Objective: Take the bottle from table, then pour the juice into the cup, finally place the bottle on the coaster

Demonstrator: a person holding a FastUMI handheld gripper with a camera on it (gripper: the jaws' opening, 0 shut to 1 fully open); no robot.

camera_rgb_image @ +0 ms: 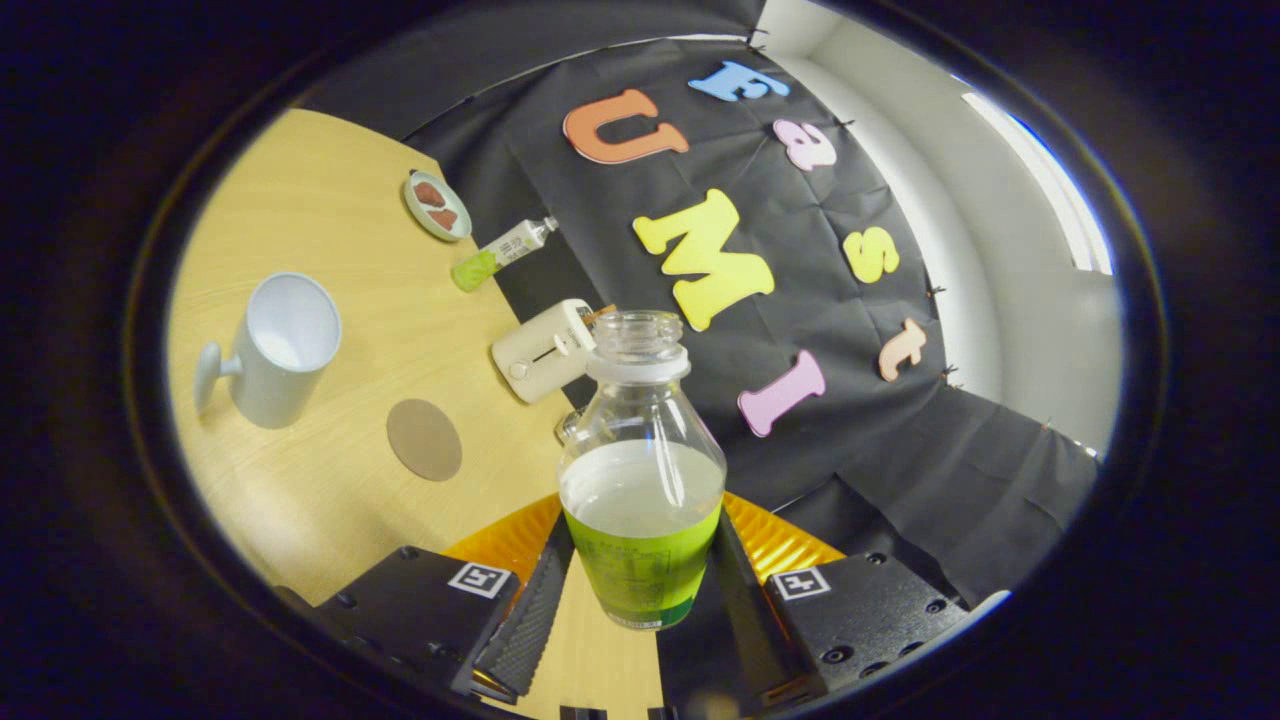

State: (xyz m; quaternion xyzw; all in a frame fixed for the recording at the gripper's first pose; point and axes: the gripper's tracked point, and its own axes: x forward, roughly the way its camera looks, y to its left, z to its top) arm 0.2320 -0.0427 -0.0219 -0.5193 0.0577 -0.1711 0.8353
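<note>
Between the fingers of the tool (642, 590), clamped low on its labelled body, the open glass bottle (641, 480) looks smooth, part-full, likely heavy and slippery.

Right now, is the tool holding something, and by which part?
Yes: the tool is shut on the bottle, gripping its lower, labelled body from both sides.
</note>
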